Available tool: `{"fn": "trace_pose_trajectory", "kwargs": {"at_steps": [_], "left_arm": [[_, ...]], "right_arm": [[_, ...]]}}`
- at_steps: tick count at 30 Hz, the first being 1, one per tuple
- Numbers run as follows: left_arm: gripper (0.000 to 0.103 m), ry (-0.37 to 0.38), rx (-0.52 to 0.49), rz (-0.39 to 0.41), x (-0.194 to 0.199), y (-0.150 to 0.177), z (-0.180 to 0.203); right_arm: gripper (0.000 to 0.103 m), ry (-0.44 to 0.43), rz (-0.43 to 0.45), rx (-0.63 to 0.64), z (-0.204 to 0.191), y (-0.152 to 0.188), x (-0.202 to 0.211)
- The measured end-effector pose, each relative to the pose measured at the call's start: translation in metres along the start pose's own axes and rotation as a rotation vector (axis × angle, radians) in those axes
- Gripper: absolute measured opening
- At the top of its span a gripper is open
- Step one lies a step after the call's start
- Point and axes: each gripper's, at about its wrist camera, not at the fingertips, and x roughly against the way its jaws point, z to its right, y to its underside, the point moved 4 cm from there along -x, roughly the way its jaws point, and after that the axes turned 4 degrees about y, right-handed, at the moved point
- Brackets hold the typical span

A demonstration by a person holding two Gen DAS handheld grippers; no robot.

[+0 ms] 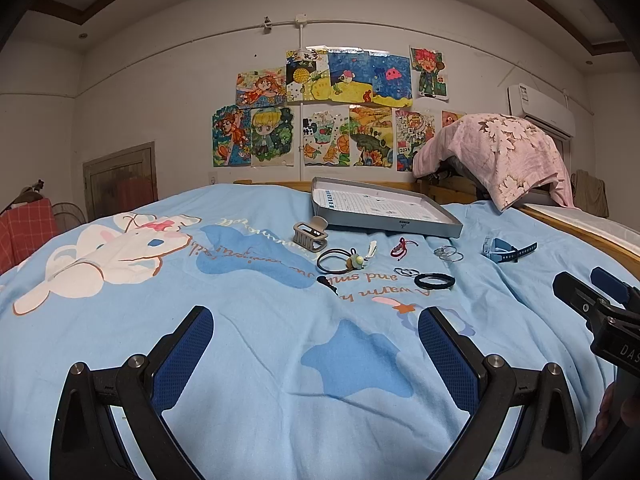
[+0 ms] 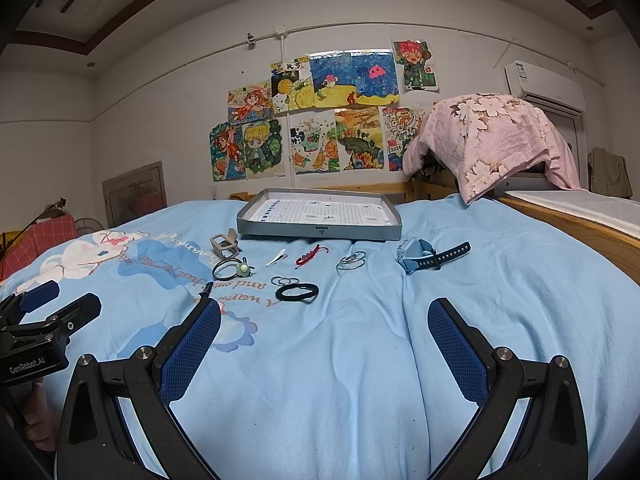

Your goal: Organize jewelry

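Jewelry lies spread on a light blue bedspread (image 2: 360, 360) in front of a shallow grey tray (image 2: 320, 232), also the tray (image 1: 384, 224). A beige hair claw (image 1: 310, 234), a black hair tie with a charm (image 1: 340, 262), a red cord bracelet (image 1: 402, 248), silver rings (image 1: 448, 254), a black hair tie (image 1: 434, 281) and a blue watch (image 1: 508, 250) rest there. The watch (image 2: 428, 258), black tie (image 2: 298, 292) and claw (image 2: 224, 244) show in the right wrist view too. My left gripper (image 1: 316, 344) and right gripper (image 2: 324, 336) both stand open above the cover, short of the items, holding nothing.
A wooden bed rail (image 2: 580, 228) runs along the right. A pink floral cloth (image 2: 496, 140) covers something behind the bed. Drawings (image 2: 320, 120) hang on the far wall. A red checked cloth (image 1: 24, 232) sits at the left.
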Motion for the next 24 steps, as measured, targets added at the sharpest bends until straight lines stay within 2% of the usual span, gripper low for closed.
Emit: {"fn": "trace_pose_trajectory", "kwargs": {"at_steps": [24], "left_arm": [[0.103, 0.000, 0.000, 0.001, 0.0000, -0.0001, 0.0000]], "right_arm": [[0.102, -0.001, 0.000, 0.001, -0.0010, -0.0009, 0.0011]]}}
